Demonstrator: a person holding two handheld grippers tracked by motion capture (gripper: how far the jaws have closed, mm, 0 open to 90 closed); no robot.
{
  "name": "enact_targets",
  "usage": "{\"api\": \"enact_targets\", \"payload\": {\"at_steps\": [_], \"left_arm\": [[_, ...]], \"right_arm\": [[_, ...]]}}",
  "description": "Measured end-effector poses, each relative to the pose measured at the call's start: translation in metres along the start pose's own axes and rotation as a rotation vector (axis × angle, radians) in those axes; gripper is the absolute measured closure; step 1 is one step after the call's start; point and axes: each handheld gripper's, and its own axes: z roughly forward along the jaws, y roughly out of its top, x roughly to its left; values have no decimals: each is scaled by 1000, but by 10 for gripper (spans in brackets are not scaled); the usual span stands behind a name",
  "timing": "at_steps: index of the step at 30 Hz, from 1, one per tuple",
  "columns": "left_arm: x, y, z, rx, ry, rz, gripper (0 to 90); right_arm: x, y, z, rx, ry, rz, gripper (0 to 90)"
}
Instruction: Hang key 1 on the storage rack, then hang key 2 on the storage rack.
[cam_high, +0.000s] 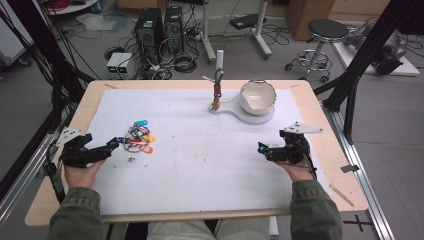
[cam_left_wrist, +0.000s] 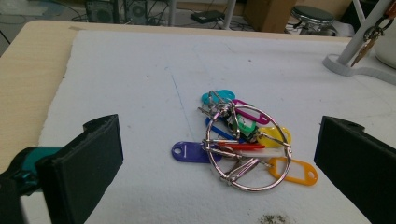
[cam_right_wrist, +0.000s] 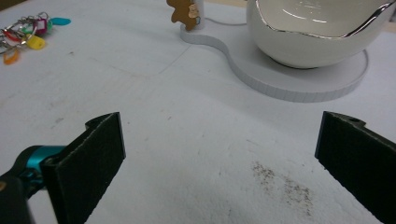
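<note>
The bunch of keys (cam_left_wrist: 240, 142) lies flat on the white mat (cam_high: 200, 150) that covers the counter (cam_high: 330, 145), not yet gripped or lifted. In the left gripper view it sits just ahead of the left tool (cam_left_wrist: 219, 172), between the lines of its two jaws and a little nearer the right one. Those jaws stand wide apart with nothing in them. The big steel ring (cam_left_wrist: 247, 149) rests on top of the coloured tags, with the purple tag (cam_left_wrist: 191, 152) pointing toward the tool's left jaw and the orange tag (cam_left_wrist: 294, 171) toward its right one.

The right tool (cam_right_wrist: 219, 154) also has its jaws spread and empty. Ahead of it and off to its right stands the white bowl (cam_right_wrist: 317, 30) on a white stand (cam_right_wrist: 299, 79), whose upright post (cam_high: 219, 75) already carries a hanging key (cam_high: 217, 95). The key bunch is far off to this tool's left.

As a judgement, the work is at its very start: the approach of the left tool looks nearly finished, but closing on the ring, lifting it and carrying it across toward the stand or bowl are all left to do. The ring lying flat may make a clean pinch awkward.
</note>
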Motion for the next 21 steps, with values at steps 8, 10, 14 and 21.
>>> {"api": "enact_targets", "payload": {"at_steps": [8, 10, 14, 21], "left_arm": [[-3, 1, 5, 10, -5, 15, 17], [-4, 1, 6, 16, -9, 23, 17], [-7, 1, 11, 24, -12, 31, 17], [-15, 3, 20, 49, -32, 73, 17]], "right_arm": [[0, -8, -8, -52, -24, -1, 7], [1, -10, -9, -54, -25, -3, 7], [2, -13, -11, -75, -34, -8, 7], [1, -21, -20, -136, -60, 12, 7]]}}
